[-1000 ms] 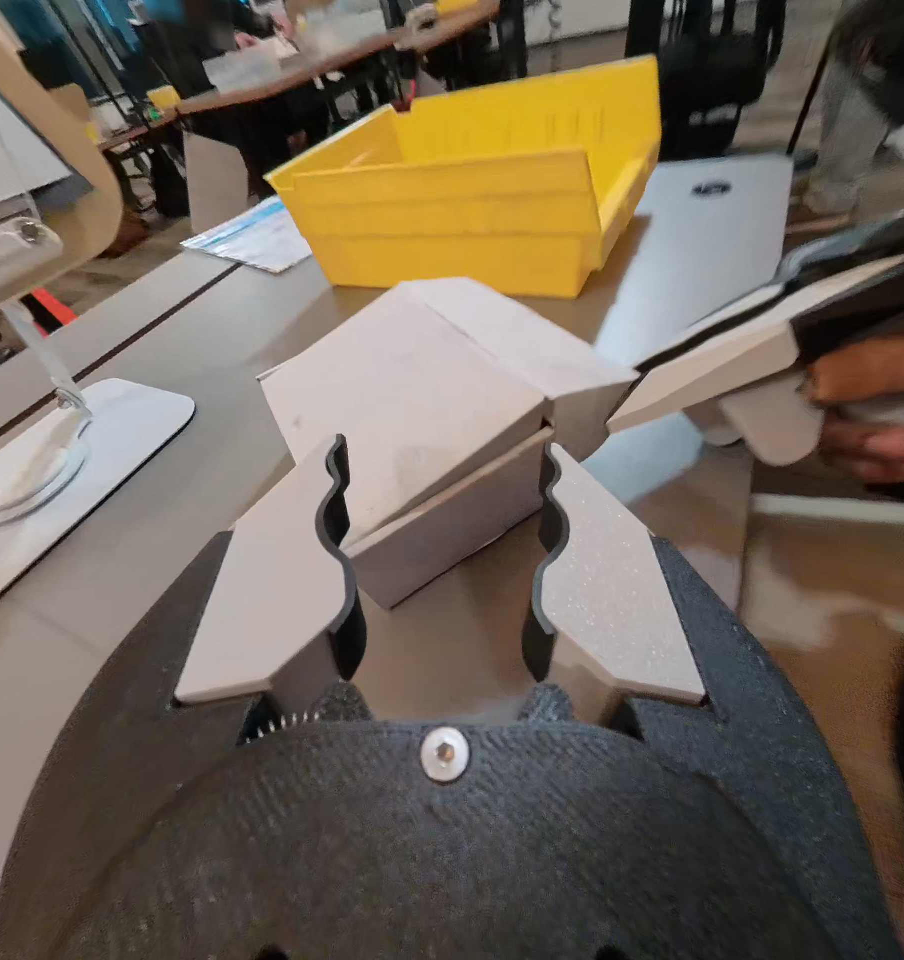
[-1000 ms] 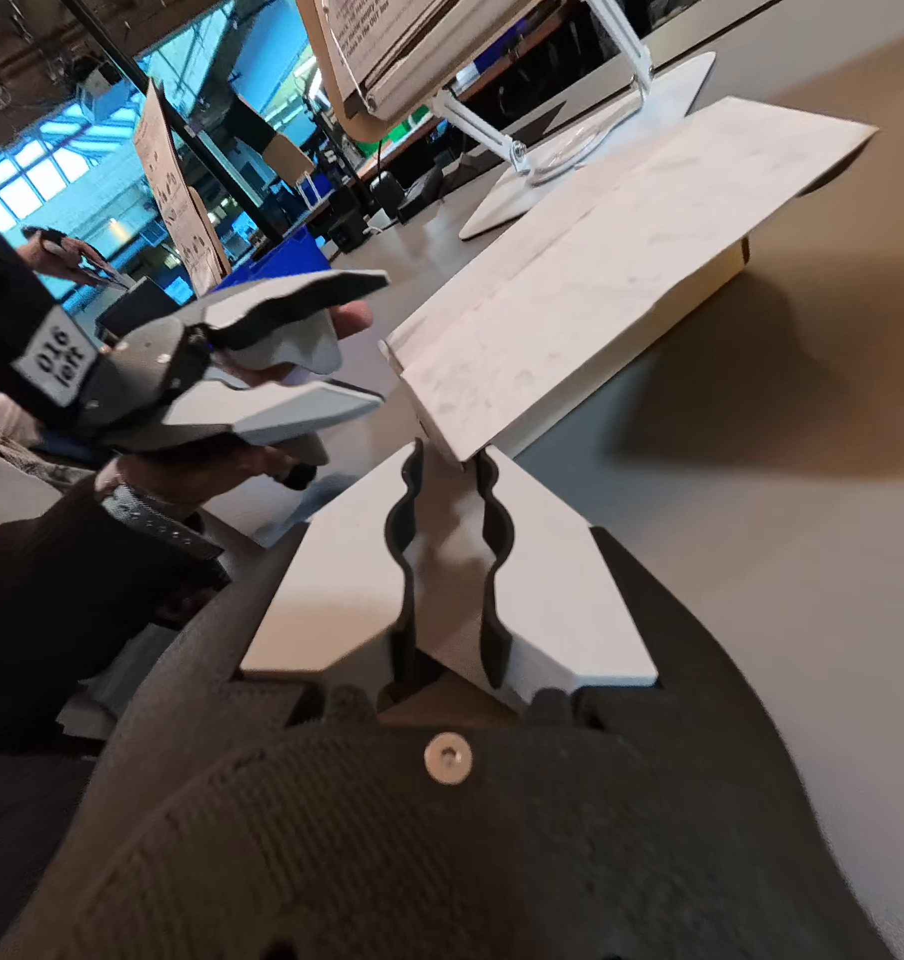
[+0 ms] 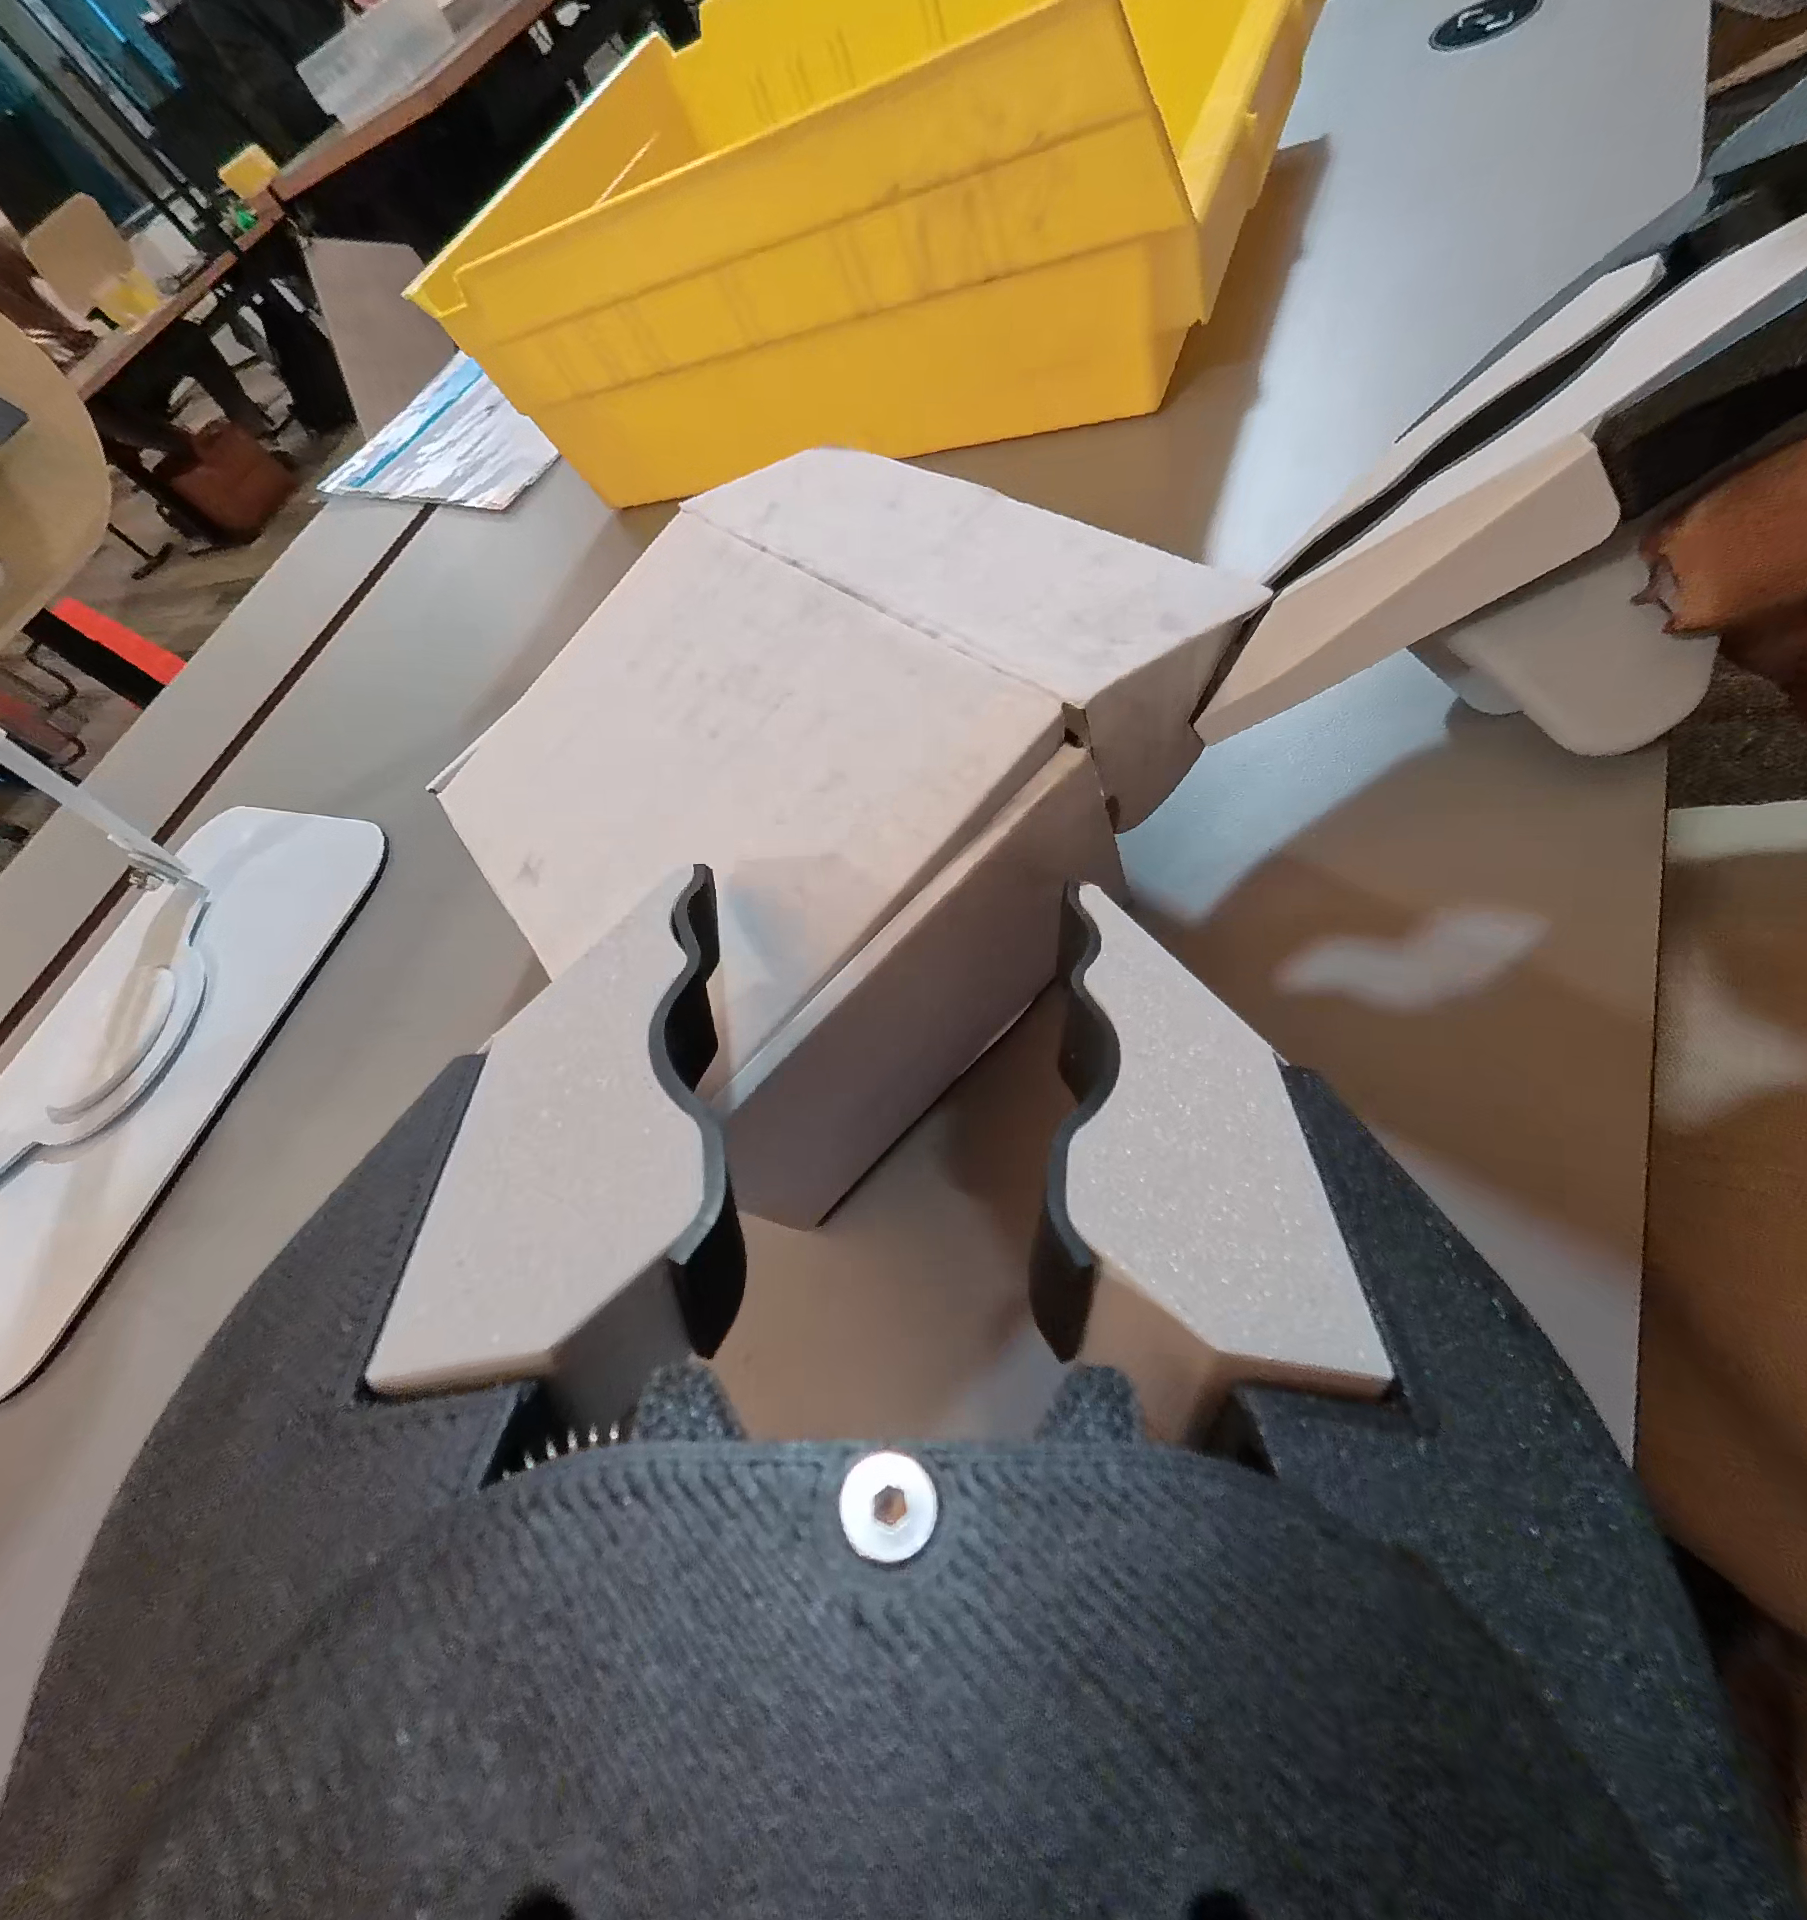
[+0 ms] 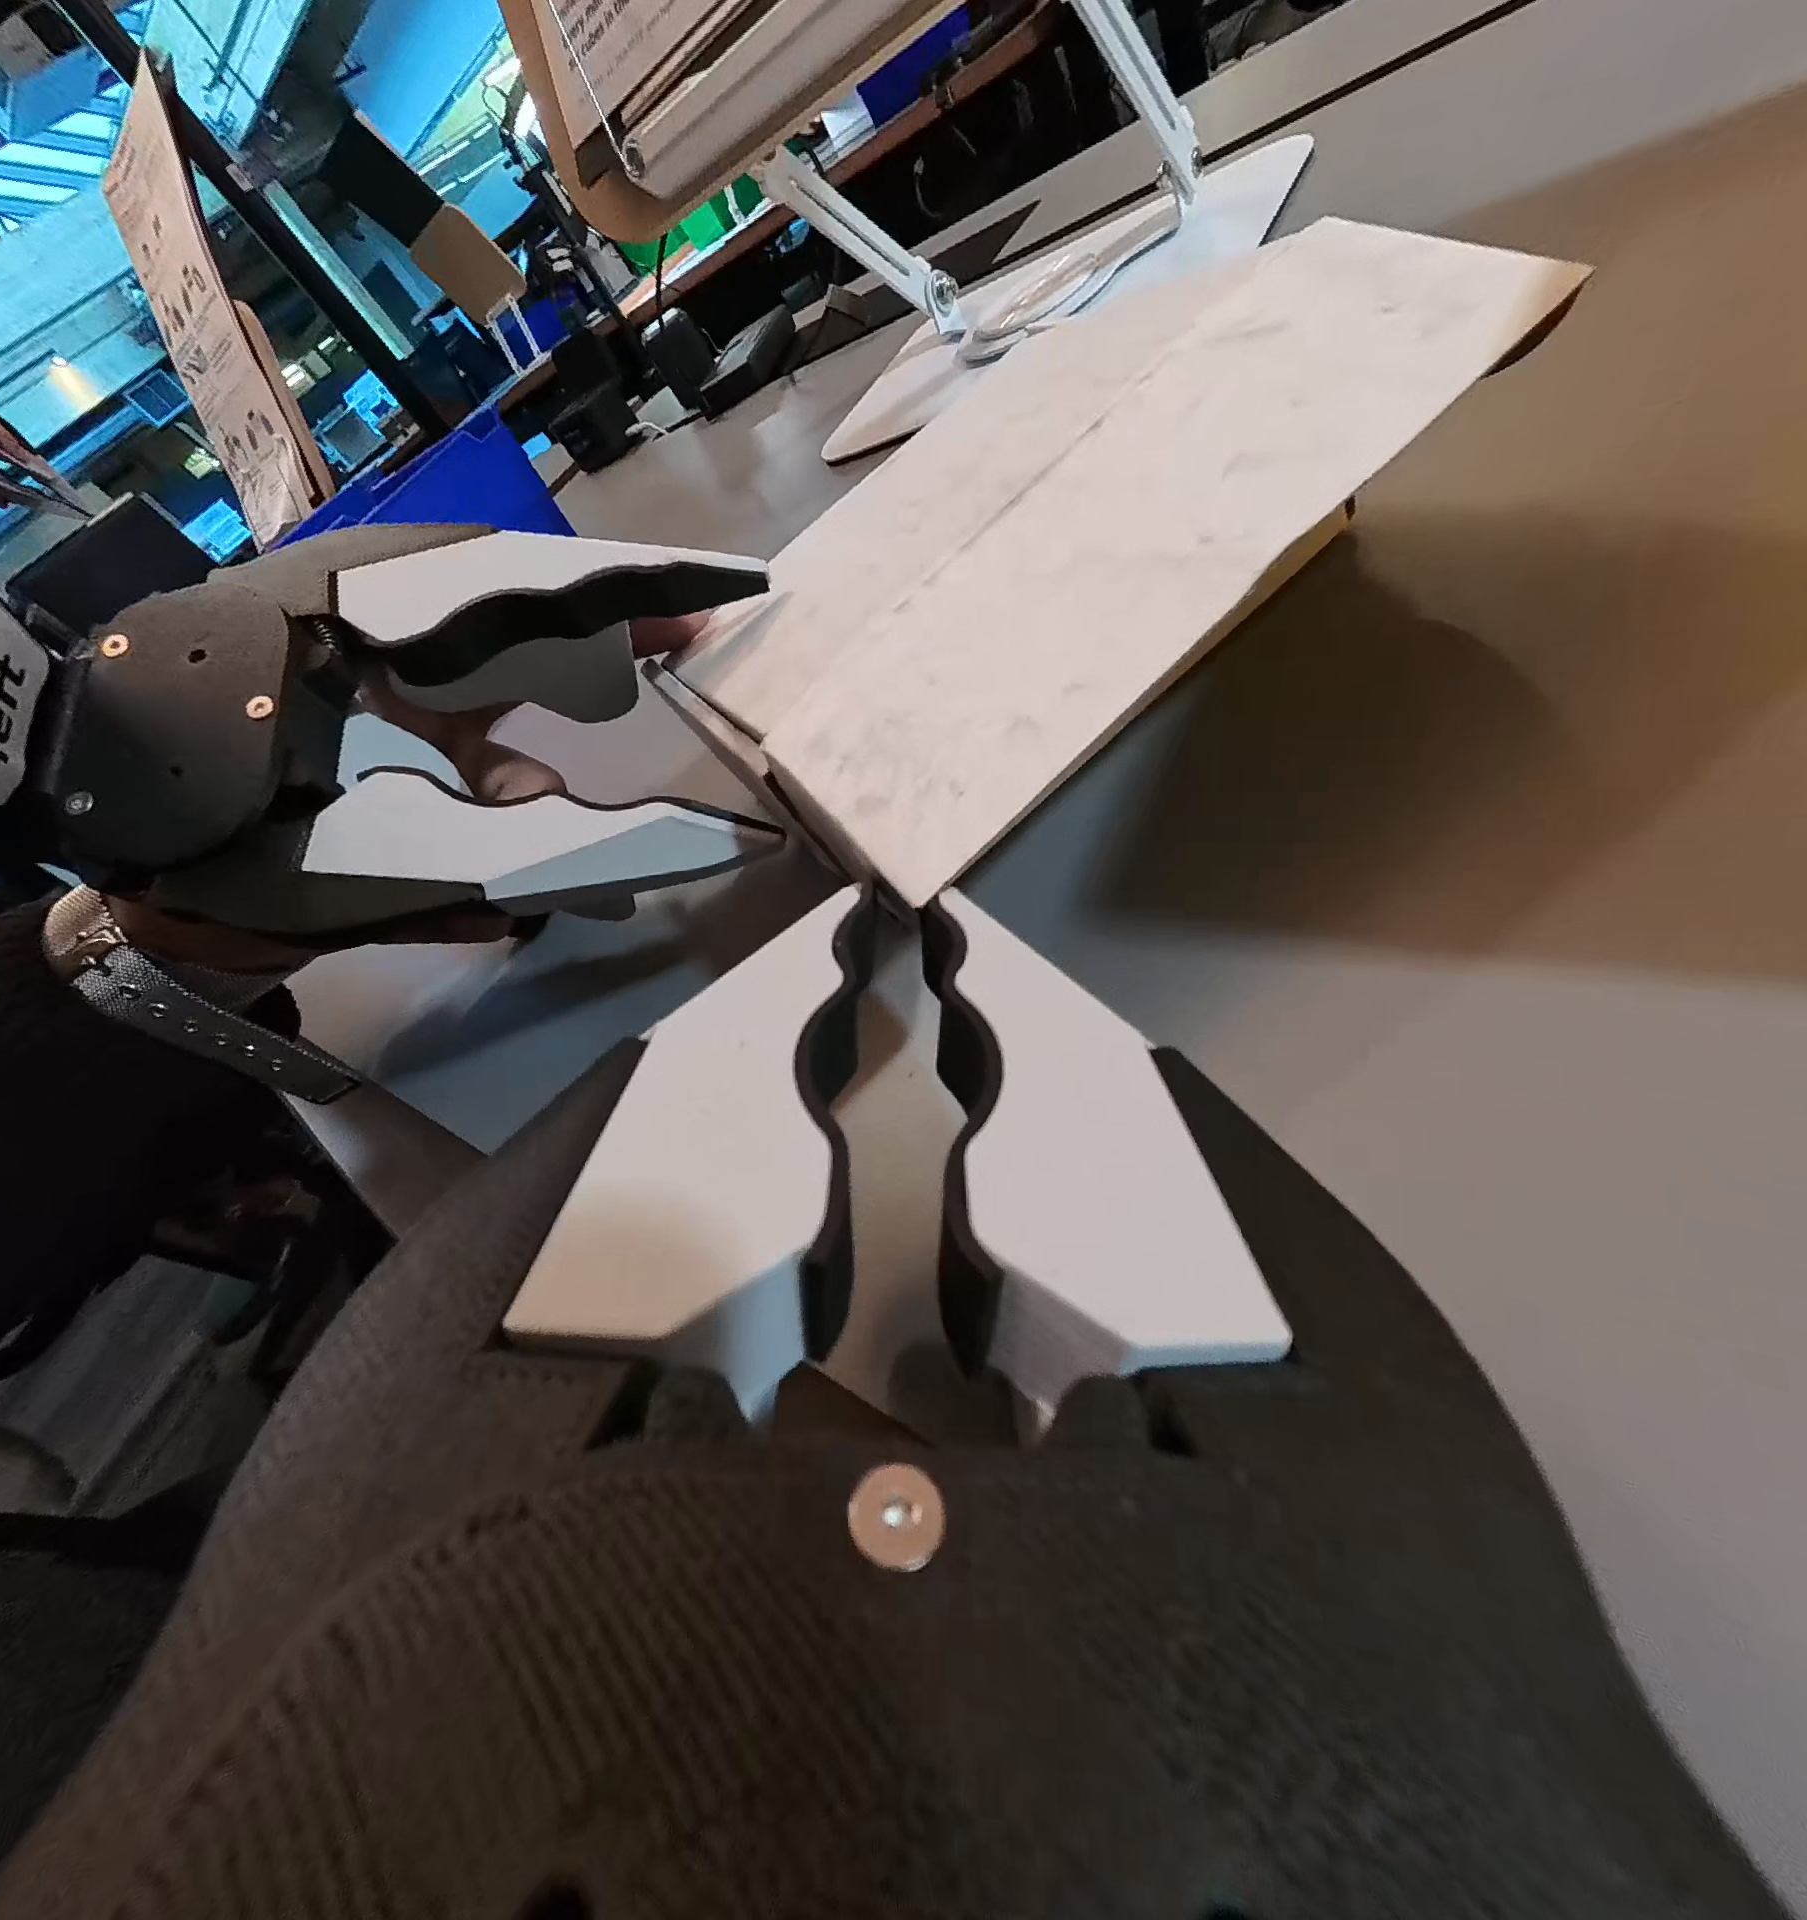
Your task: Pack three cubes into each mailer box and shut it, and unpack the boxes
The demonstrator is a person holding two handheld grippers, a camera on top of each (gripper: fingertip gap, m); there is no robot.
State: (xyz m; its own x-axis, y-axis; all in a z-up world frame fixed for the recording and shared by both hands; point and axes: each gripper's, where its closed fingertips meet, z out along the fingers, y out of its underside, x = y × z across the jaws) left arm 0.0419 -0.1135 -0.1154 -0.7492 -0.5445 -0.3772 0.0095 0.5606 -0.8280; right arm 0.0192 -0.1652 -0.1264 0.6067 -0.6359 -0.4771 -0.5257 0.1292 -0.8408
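Note:
A white mailer box (image 3: 774,707) lies on the grey table, its lid tilted up a little at the front. No cubes show. My left gripper (image 3: 891,894) is open, and its fingers straddle the box's near corner without gripping it. My right gripper (image 4: 894,904) is shut on the front flap of the lid (image 4: 1086,520) at its corner. It shows at the right of the left wrist view (image 3: 1231,665). The left gripper (image 4: 769,701) shows open at the box's end in the right wrist view. The inside of the box is hidden.
A yellow bin (image 3: 878,260) stands just behind the box. A white stand base (image 3: 151,987) sits to the left, also seen in the right wrist view (image 4: 1086,312). A printed sheet (image 3: 452,447) lies near the bin. A pale grey slab (image 3: 1501,260) lies at the far right.
My left gripper has moved forward, so its open fingers now straddle the box's near corner. My right gripper still holds the lid flap.

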